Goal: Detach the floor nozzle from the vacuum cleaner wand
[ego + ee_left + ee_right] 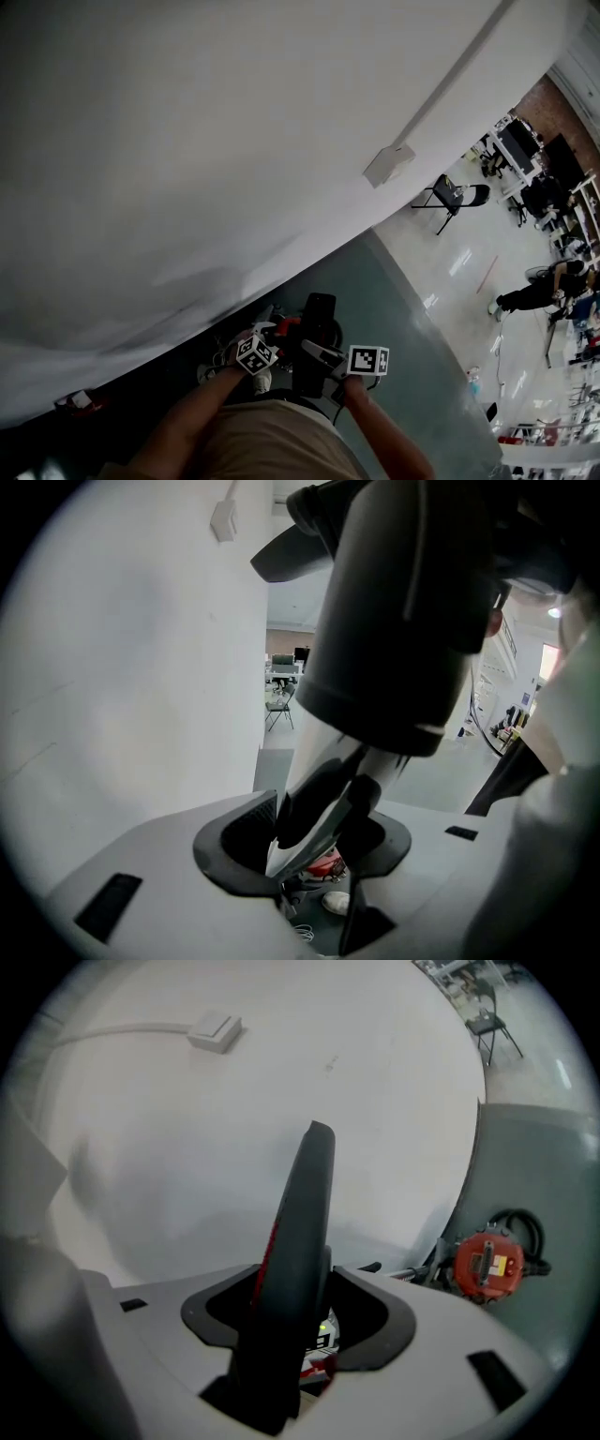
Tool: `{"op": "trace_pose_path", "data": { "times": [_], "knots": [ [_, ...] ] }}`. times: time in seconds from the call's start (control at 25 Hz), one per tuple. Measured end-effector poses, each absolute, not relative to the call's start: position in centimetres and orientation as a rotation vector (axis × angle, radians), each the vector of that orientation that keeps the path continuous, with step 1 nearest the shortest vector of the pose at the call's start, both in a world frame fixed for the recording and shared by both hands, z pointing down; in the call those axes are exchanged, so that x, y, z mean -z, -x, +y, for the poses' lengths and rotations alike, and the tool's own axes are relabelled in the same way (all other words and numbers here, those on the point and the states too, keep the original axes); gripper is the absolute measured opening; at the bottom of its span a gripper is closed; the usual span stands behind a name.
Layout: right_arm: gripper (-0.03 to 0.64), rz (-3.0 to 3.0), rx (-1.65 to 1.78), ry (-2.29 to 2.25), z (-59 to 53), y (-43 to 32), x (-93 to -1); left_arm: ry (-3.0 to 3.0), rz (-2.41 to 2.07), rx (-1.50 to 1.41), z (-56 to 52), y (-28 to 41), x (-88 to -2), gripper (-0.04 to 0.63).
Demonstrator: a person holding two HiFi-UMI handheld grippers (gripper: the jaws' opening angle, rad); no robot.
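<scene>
In the head view both grippers meet low at the middle, in front of a white wall (234, 141), with the person's forearms behind them. My left gripper (314, 855) is shut on a slim white-and-black neck (319, 808) that widens upward into a thick black tube (403, 621), part of the vacuum cleaner. My right gripper (300, 1335) is shut on a dark flat part with a red edge (300, 1232), standing upright between the jaws. In the head view that dark part (319, 323) rises between my left gripper (267, 345) and my right gripper (328, 356). Where the two parts join is hidden.
A red round device with a black cable (487, 1262) lies on the grey-green floor by the wall. A white box on a conduit (387, 164) sits on the wall. Further off stand a folding chair (450, 197), desks and a person (539, 291).
</scene>
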State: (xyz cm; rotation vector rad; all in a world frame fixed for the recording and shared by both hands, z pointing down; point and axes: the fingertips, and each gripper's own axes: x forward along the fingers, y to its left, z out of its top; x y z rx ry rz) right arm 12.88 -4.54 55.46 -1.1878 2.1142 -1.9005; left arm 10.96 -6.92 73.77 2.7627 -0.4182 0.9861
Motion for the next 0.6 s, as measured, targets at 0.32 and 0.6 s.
{"op": "trace_pose_path", "data": {
  "times": [0.32,0.6],
  "knots": [
    [0.242,2.580,1.852,1.398,-4.5,-14.4,-54.7,-2.803,-0.510,-1.019,-6.4,-12.4,-73.8,0.156],
    [0.247,3.350,1.469,1.368,-4.4,-14.7,-54.6,-2.782,-0.584,-1.054,-5.8,-13.2,-74.1,0.146]
  ]
}}
